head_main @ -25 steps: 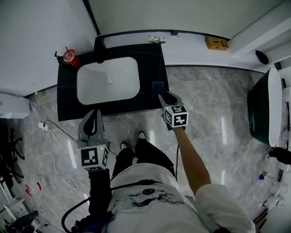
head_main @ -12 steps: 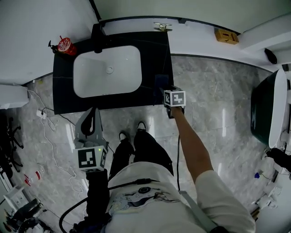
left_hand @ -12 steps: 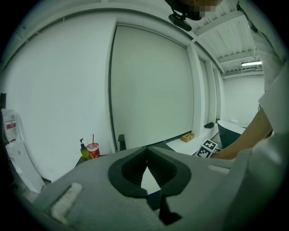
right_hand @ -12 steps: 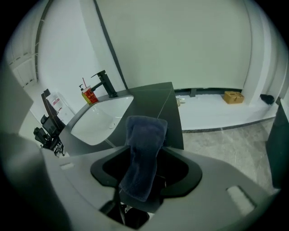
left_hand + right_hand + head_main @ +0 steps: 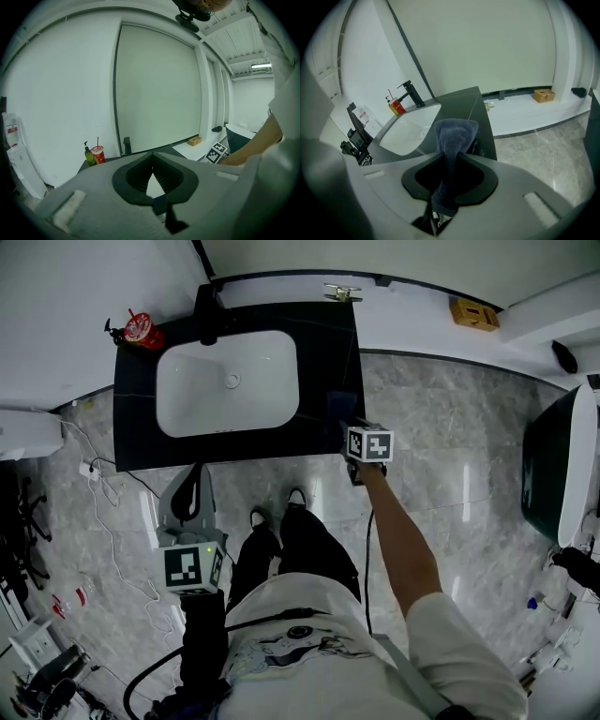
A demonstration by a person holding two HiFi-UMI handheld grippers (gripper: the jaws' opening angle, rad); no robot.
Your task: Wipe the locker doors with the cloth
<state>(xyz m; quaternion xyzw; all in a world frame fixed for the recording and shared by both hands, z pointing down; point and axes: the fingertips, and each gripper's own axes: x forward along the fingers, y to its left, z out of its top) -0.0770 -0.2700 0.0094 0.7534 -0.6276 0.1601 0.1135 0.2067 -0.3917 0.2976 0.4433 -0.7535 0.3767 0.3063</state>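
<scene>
A dark blue cloth (image 5: pixel 454 136) lies bunched at the right front corner of the black counter (image 5: pixel 319 352). My right gripper (image 5: pixel 452 152) points steeply down at it. Its jaws have just been closing and now pinch the cloth, a fold of which stands up between them. In the head view the right gripper (image 5: pixel 349 427) sits at that corner, with the cloth (image 5: pixel 339 407) just beyond its marker cube. My left gripper (image 5: pixel 192 476) hangs low in front of the counter, over the floor. Its jaws (image 5: pixel 151 155) meet at the tips with nothing between them.
A white sink (image 5: pixel 225 381) with a black faucet (image 5: pixel 206 310) fills the counter's left part; a red cup (image 5: pixel 142 329) stands at its back left. A small cardboard box (image 5: pixel 472 312) rests on the white ledge. A dark tub (image 5: pixel 553 474) is at right; cables (image 5: pixel 103 512) trail on the floor.
My right gripper has dropped from above the counter's right edge onto the cloth at the corner and closed on it. The left gripper has sunk slightly.
</scene>
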